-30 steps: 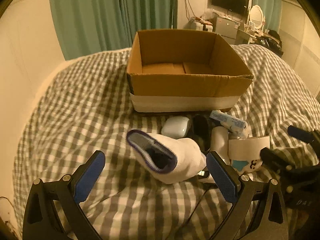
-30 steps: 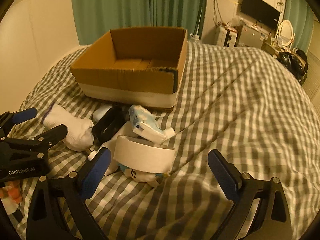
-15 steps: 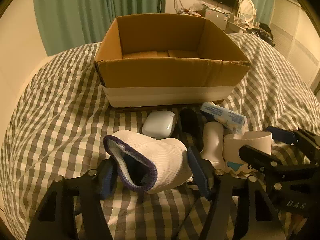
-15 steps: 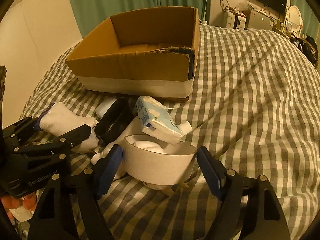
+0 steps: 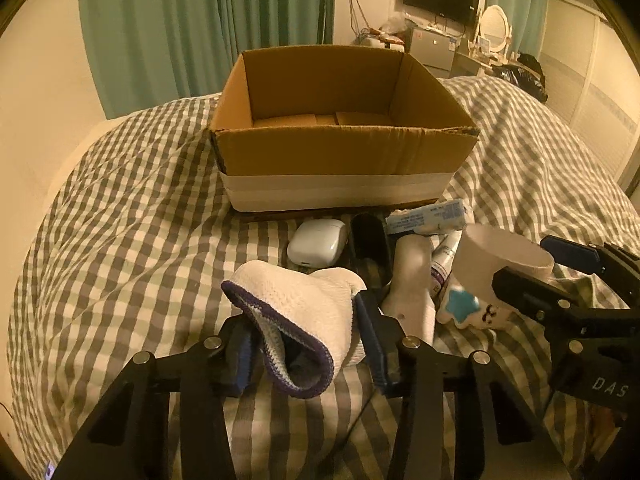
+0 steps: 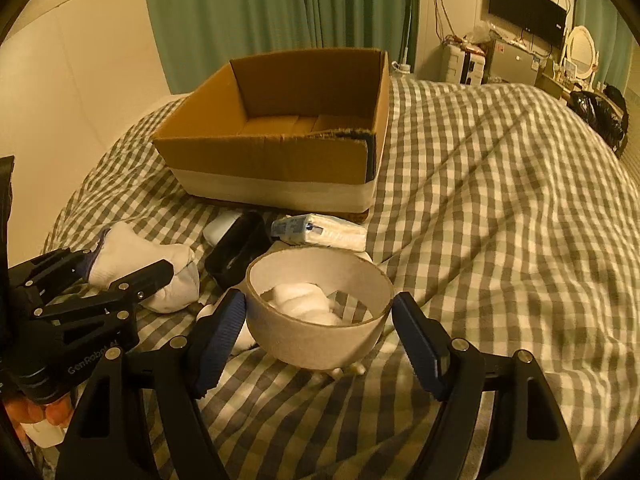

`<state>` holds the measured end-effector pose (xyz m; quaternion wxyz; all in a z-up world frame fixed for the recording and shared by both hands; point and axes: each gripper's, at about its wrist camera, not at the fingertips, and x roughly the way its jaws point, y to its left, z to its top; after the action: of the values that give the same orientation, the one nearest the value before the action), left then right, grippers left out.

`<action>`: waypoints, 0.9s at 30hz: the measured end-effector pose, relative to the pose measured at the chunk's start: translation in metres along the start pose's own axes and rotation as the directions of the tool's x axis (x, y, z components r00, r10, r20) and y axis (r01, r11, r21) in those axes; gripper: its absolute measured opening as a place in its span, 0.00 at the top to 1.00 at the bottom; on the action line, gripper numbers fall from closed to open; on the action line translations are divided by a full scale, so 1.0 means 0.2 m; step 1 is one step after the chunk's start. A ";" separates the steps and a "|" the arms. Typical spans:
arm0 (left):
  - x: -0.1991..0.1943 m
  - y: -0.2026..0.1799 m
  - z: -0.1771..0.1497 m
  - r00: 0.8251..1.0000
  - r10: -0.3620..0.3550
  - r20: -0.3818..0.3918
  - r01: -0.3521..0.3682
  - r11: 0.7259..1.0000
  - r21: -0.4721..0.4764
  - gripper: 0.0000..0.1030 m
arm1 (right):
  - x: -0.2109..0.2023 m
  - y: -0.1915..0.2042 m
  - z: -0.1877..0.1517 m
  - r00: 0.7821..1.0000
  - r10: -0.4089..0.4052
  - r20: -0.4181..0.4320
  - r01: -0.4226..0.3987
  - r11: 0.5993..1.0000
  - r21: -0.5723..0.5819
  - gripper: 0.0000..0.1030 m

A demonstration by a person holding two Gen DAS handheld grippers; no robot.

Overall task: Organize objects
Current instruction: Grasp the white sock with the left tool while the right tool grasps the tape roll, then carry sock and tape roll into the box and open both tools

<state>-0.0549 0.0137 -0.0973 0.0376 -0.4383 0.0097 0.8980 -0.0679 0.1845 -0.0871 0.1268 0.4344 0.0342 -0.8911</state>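
Note:
A white sock [image 5: 304, 300] with a purple cuff lies on the checked bed cover. My left gripper [image 5: 306, 350] is closing on it, and both blue pads press into its sides. The same sock [image 6: 140, 248] and left gripper [image 6: 120, 280] show at the left of the right wrist view. My right gripper [image 6: 316, 334] has its pads against both sides of a wide white ring [image 6: 320, 344], which is tilted up over a white plush toy [image 5: 468, 308] with a blue star. An open cardboard box [image 5: 340, 156] stands just behind, with nothing showing inside it.
Between the box and the grippers lie a white earbud case [image 5: 318, 242], a black case [image 5: 370, 240], a tissue pack [image 6: 320, 232] and a white tube-shaped thing [image 5: 412, 280]. The checked cover [image 6: 500, 220] stretches right. Fingers [image 6: 44, 412] hold the left gripper's handle.
Both grippers came forward. The left jaws closed from wide open onto the sock. The right jaws narrowed onto the ring, which tipped up; the tissue pack slid off it toward the box.

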 end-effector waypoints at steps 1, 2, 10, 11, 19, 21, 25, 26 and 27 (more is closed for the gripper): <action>-0.01 0.01 0.00 1.000 0.000 0.001 0.000 1.000 -0.007 0.56 | -0.02 0.01 0.00 1.000 -0.005 0.005 0.005 1.000 -0.004 0.27; -0.02 0.01 -0.01 1.000 -0.002 0.002 0.002 1.000 -0.011 0.56 | -0.03 0.01 0.00 1.000 -0.009 0.011 0.009 1.000 -0.006 0.27; -0.16 0.01 -0.03 0.999 0.018 0.045 -0.017 1.000 -0.010 0.57 | -0.14 0.07 -0.01 0.999 -0.020 0.045 0.021 0.999 -0.027 0.27; -0.18 0.01 -0.03 0.998 0.023 0.051 -0.023 1.000 -0.006 0.57 | -0.16 0.08 -0.01 0.999 -0.019 0.050 0.020 0.999 -0.033 0.27; -0.35 -0.02 -0.02 0.994 0.017 0.110 -0.016 1.000 -0.012 0.57 | -0.30 0.13 0.00 0.995 -0.016 0.096 0.022 0.998 -0.066 0.29; -0.39 -0.02 -0.02 0.993 0.013 0.119 -0.011 1.000 -0.014 0.57 | -0.34 0.14 0.00 0.994 -0.019 0.110 0.027 0.997 -0.073 0.29; -0.46 -0.02 -0.02 0.990 0.010 0.140 -0.008 1.000 -0.017 0.57 | -0.41 0.15 0.01 0.990 -0.030 0.136 0.041 0.996 -0.084 0.30; -0.47 -0.02 -0.02 0.989 0.011 0.145 -0.008 1.000 -0.018 0.57 | -0.43 0.16 0.01 0.989 -0.029 0.144 0.042 0.995 -0.087 0.30; -0.49 -0.02 -0.01 0.988 0.011 0.152 -0.008 1.000 -0.020 0.57 | -0.44 0.16 0.01 0.988 -0.030 0.148 0.043 0.995 -0.089 0.30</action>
<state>0.0077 0.0121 -0.0214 0.0298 -0.3689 0.0004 0.9290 -0.0089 0.1706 -0.0156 0.1325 0.3606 0.0736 -0.9203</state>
